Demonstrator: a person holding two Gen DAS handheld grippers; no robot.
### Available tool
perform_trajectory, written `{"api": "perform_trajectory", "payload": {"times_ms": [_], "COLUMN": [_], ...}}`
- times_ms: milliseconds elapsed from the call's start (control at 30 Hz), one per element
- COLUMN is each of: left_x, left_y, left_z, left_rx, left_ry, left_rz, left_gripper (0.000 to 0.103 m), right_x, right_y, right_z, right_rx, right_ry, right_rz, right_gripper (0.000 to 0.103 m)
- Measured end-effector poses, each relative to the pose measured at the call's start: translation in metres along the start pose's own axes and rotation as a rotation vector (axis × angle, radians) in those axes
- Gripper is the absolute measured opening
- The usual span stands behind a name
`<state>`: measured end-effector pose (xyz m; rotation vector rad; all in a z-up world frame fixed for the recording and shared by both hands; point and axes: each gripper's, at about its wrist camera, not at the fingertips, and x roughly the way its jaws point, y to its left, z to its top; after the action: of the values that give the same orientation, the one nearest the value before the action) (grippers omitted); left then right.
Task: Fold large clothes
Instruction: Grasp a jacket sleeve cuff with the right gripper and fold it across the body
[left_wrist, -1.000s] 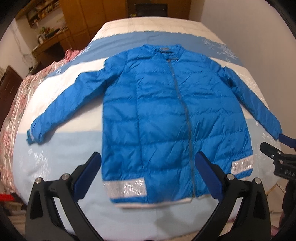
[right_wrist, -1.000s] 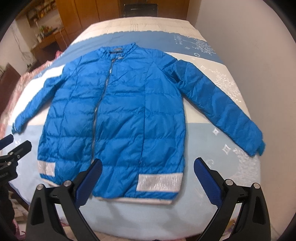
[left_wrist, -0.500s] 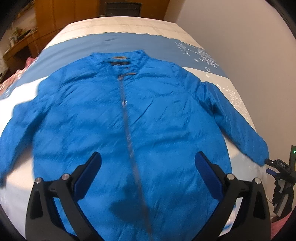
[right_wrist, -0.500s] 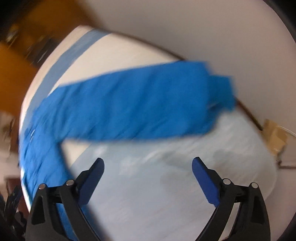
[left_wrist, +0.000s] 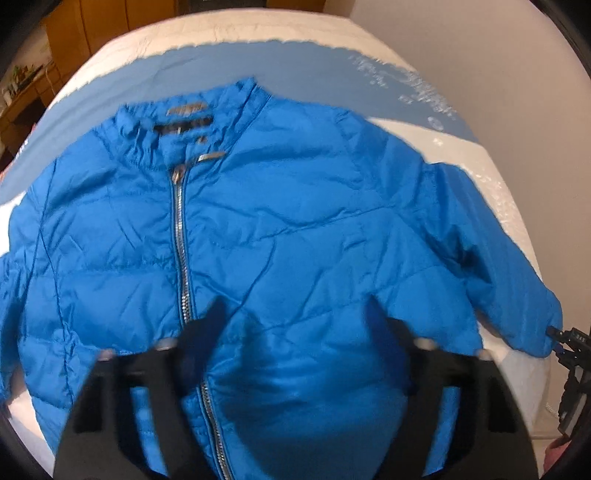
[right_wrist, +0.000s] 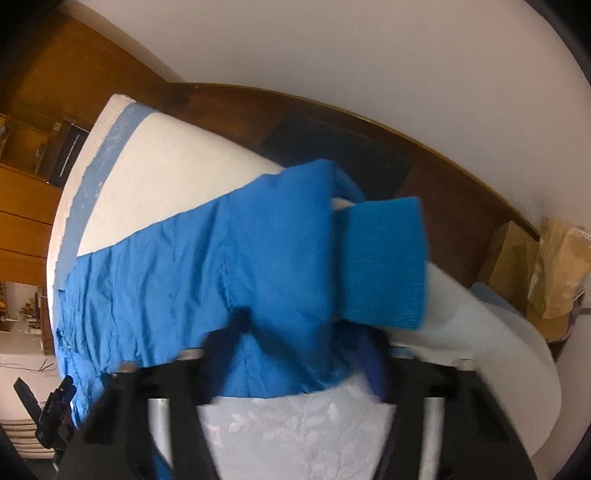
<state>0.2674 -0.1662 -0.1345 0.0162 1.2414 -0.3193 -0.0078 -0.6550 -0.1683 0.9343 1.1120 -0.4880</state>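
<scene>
A bright blue puffer jacket (left_wrist: 295, 206) lies flat and zipped on the bed (left_wrist: 229, 40), collar at the far end. My left gripper (left_wrist: 295, 321) hovers low over its chest, right of the zipper (left_wrist: 181, 236). Its blurred jaws are closing with jacket fabric below and between them. In the right wrist view the jacket's sleeve (right_wrist: 207, 266) lies across the bed's edge with its ribbed cuff (right_wrist: 384, 266) to the right. My right gripper (right_wrist: 303, 339) straddles the sleeve just short of the cuff. Its blurred jaws are also closing, with the sleeve between them. The right gripper (left_wrist: 569, 343) also shows at the sleeve end.
A white wall (left_wrist: 498, 74) runs along the bed's right side, with a wooden bed frame (right_wrist: 369, 122) below it. Brown paper bags (right_wrist: 546, 266) stand in that gap. Wooden cabinets (left_wrist: 103, 33) stand at the back left. The left gripper (right_wrist: 55, 406) shows low in the right wrist view.
Both grippers have dropped closer to the jacket and their jaws have narrowed. The right one swung out and rolled onto the sleeve end; the left moved up over the chest.
</scene>
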Motion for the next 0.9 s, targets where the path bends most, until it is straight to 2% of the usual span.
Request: {"api": "perform_trajectory", "payload": {"times_ms": [33, 67, 167, 233, 267, 367, 500, 600, 733, 800, 900], "left_x": [0.002, 0.005, 0.008, 0.007, 0.007, 0.003, -0.004, -0.015, -0.029, -0.033, -0.036], "left_y": [0.003, 0.007, 0.016, 0.023, 0.026, 0.033, 0.047, 0.058, 0.077, 0.085, 0.093], "left_z": [0.0, 0.0, -0.003, -0.005, -0.005, -0.006, -0.008, -0.011, -0.014, -0.016, -0.016], "left_rx": [-0.009, -0.02, -0.03, -0.035, -0.036, -0.041, -0.052, -0.067, -0.074, -0.081, -0.091], "left_ry": [0.007, 0.013, 0.015, 0.01, 0.008, 0.001, 0.003, -0.005, -0.019, -0.02, -0.025], "left_rz": [-0.003, 0.0, 0.007, 0.01, 0.012, 0.003, 0.004, 0.0, 0.014, 0.014, 0.001], "left_gripper": [0.065, 0.064, 0.062, 0.062, 0.062, 0.062, 0.062, 0.062, 0.062, 0.063, 0.063], "right_x": [0.0, 0.001, -0.016, -0.031, -0.039, -0.049, -0.037, -0.013, 0.027, 0.041, 0.066], "right_y": [-0.002, 0.0, 0.014, 0.034, 0.056, 0.118, 0.205, 0.269, 0.327, 0.339, 0.359], "right_z": [0.003, 0.005, 0.007, 0.004, 0.001, -0.01, -0.03, -0.05, -0.086, -0.102, -0.12], "right_rx": [0.025, 0.042, 0.019, -0.023, -0.069, -0.227, -0.438, -0.592, -0.722, -0.779, -0.832], "right_ry": [0.012, 0.015, -0.04, -0.073, -0.082, -0.087, -0.051, -0.018, 0.047, 0.058, 0.127], "right_rz": [0.06, 0.101, 0.176, 0.258, 0.331, 0.399, 0.396, 0.35, 0.296, 0.254, 0.263], "right_gripper": [0.024, 0.021, 0.019, 0.019, 0.018, 0.018, 0.018, 0.018, 0.018, 0.018, 0.019]}}
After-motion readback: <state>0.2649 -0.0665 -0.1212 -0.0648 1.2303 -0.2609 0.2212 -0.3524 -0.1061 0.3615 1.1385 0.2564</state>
